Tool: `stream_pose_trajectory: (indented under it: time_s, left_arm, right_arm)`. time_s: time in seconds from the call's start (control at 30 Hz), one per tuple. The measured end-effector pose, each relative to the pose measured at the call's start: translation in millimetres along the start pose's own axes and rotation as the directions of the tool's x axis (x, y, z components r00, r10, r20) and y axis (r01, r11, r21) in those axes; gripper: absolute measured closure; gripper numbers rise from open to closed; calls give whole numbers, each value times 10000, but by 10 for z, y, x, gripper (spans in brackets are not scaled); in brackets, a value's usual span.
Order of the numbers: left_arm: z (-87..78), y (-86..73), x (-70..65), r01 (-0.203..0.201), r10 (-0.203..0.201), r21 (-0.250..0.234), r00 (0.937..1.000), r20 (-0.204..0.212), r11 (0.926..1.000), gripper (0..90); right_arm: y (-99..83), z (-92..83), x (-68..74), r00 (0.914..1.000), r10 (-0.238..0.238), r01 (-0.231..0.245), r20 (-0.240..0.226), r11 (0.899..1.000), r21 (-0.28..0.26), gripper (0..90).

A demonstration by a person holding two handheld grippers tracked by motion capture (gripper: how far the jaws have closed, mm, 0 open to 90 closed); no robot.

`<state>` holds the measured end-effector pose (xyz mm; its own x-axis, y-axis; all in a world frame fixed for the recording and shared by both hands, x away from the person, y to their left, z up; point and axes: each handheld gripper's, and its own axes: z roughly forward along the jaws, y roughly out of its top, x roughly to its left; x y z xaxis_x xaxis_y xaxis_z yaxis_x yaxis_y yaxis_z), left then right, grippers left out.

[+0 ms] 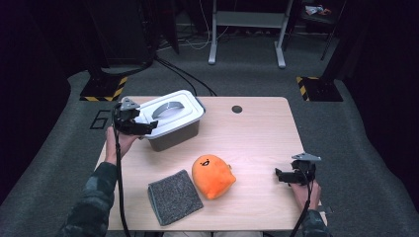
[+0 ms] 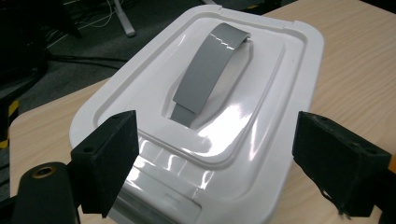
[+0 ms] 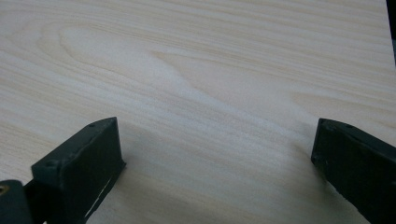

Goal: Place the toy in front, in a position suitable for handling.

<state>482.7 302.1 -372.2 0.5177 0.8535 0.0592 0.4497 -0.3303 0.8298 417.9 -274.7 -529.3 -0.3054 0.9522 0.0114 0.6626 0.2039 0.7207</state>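
On the wooden table [image 1: 257,133], upper left, the slick rigid lidded box [image 1: 173,118] was best taken by its grey handle [image 2: 210,70], left gripper [image 2: 215,163] and right gripper [image 3: 215,154] both spread empty.

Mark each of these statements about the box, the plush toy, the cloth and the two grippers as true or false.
1. The white lid sits on the grey box. True.
2. The left gripper is clamped on the lid's grey handle. False: its jaws stand open, short of the handle.
3. The orange plush toy lies inside the box. False: it lies on the table.
4. The grey cloth lies beside the toy. True.
5. The right gripper is open with nothing in it. True.
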Motion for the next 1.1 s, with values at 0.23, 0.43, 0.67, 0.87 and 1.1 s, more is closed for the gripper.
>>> stream_pose_trajectory:
  time_s: [0.23,0.43,0.67,0.87,1.1]
  left_arm:
    - [-193,-215,-81,115,-115,-86,9999,69,9999,100]
    - [-325,-454,-178,125,-125,-137,9999,-14,9998,75]
    - [-351,-805,-243,301,-300,54,9994,-166,9995,64]
    - [-295,-1067,-276,533,-525,360,9984,-230,9979,55]
    - [-190,-1408,-270,833,-780,1030,9955,-539,9912,38]
  right_arm:
    - [0,1,-3,10000,-44,44,-6,10000,-21,12]
    - [0,0,-4,10000,-52,52,-16,10000,-16,12]
    - [6,-4,-4,9999,-89,90,-73,9999,59,11]
    - [10,-27,-1,9999,32,-28,-166,9997,232,8]
    - [86,-198,151,9965,286,-275,-784,9995,145,24]
